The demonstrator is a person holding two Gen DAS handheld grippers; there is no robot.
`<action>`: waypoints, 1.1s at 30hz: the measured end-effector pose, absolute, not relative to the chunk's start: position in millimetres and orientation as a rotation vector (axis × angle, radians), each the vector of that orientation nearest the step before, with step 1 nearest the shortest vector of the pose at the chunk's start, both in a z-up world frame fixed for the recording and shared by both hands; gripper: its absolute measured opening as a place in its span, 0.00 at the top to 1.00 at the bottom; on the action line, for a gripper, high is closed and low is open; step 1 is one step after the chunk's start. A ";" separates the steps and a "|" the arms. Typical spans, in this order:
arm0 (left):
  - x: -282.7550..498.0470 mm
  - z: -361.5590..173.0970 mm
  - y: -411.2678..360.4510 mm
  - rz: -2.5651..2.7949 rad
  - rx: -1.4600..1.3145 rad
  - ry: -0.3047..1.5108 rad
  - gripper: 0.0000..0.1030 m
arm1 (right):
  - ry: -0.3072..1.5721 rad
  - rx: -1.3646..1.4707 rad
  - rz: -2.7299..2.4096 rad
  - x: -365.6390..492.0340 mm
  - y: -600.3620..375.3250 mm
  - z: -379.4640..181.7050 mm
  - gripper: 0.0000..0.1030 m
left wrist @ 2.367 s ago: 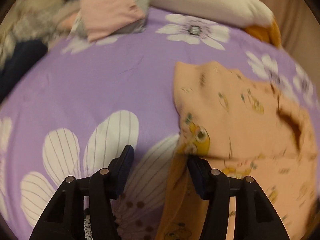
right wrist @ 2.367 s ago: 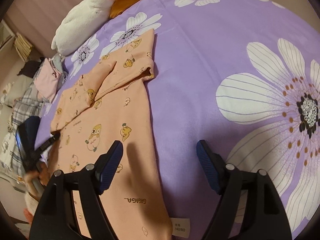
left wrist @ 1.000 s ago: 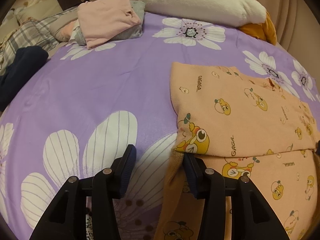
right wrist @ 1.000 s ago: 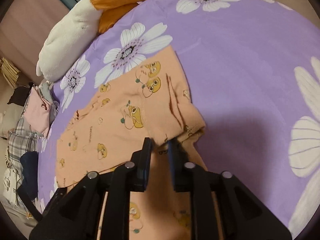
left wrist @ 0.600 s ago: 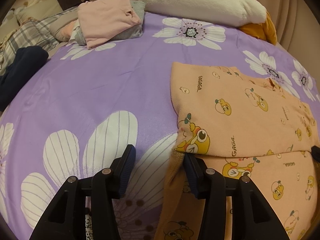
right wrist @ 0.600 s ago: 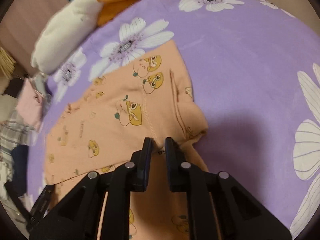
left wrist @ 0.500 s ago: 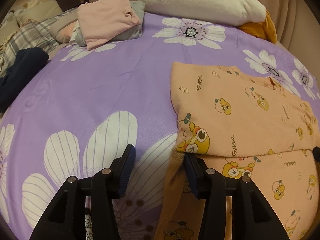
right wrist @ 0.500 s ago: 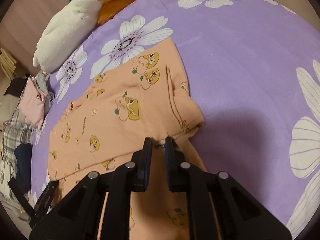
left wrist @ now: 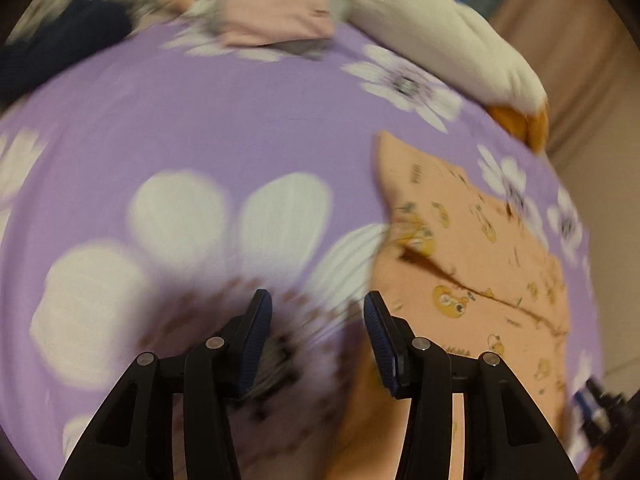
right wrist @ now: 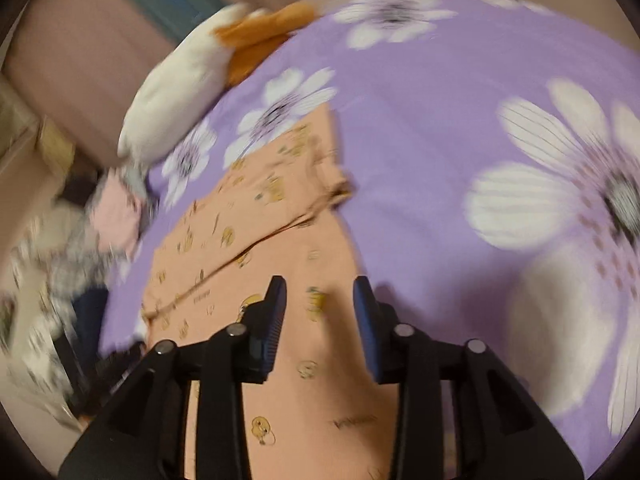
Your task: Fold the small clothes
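Both pairs of fingers were seen apart with nothing pinched: the left gripper (left wrist: 316, 316) was held over the purple flowered bedsheet (left wrist: 224, 128), while the right gripper (right wrist: 320, 300), its jaws opening, was held above one peach garment (right wrist: 280, 220). This garment, printed with yellow ducks, was folded once across, its long axis running from six toward twelve o'clock. One white plush pillow (right wrist: 180, 92) lay at eleven o'clock.

The peach garment (right wrist: 280, 240) printed with small yellow cartoon figures lies flat on the purple flowered bed (right wrist: 420, 120), one part folded across its upper half.
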State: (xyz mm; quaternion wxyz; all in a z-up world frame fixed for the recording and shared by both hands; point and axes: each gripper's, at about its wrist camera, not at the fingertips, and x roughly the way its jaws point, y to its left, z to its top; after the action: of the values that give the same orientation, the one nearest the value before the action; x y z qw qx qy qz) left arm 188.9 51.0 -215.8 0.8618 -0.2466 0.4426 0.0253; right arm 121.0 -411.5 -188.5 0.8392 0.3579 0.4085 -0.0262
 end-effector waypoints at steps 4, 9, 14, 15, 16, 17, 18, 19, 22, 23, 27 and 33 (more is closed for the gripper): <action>162.4 -213.5 64.6 -0.093 -0.648 0.940 0.50 | 0.882 0.811 -0.021 99.1 -425.0 -187.7 0.59; 113.1 -220.6 71.4 -0.143 -0.745 0.915 0.35 | 0.840 0.759 -0.103 49.7 -436.1 -186.4 0.28; 82.3 -230.2 84.5 -0.207 -0.922 0.867 0.25 | 0.835 0.872 -0.034 24.5 -447.3 -197.1 0.28; 76.9 -231.2 86.3 -0.211 -0.939 0.860 0.25 | 0.833 0.883 -0.014 21.8 -446.6 -196.6 0.28; 71.6 -231.4 86.8 -0.214 -0.947 0.852 0.23 | 0.831 0.887 0.012 18.9 -444.8 -194.8 0.28; 66.0 -230.9 87.1 -0.217 -0.951 0.844 0.21 | 0.826 0.886 0.027 15.5 -442.9 -192.6 0.28; 58.0 -229.2 87.1 -0.217 -0.953 0.834 0.20 | 0.820 0.883 0.038 11.3 -441.2 -191.4 0.28; 49.8 -227.4 87.5 -0.221 -0.955 0.822 0.18 | 0.814 0.880 0.046 6.2 -438.3 -190.7 0.28; 32.6 -229.3 87.1 -0.270 -0.978 0.809 0.14 | 0.840 0.892 0.062 -10.3 -431.0 -199.5 0.27; 26.2 -232.1 87.0 -0.299 -0.991 0.814 0.14 | 0.845 0.906 0.080 -16.3 -428.7 -205.2 0.27; 10.2 -241.8 85.8 -0.400 -1.041 0.809 0.14 | 0.827 0.955 0.090 -29.4 -420.4 -214.4 0.27; 2.6 -265.6 75.2 -0.558 -1.286 0.823 0.13 | 0.832 1.037 0.146 -35.1 -409.3 -217.8 0.26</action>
State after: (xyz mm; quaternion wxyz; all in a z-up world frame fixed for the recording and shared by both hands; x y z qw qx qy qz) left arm 2.6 75.2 -265.6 0.6874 -0.5747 0.3675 -0.2492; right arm -35.1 -409.3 -217.8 0.7847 0.4805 0.3857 0.0678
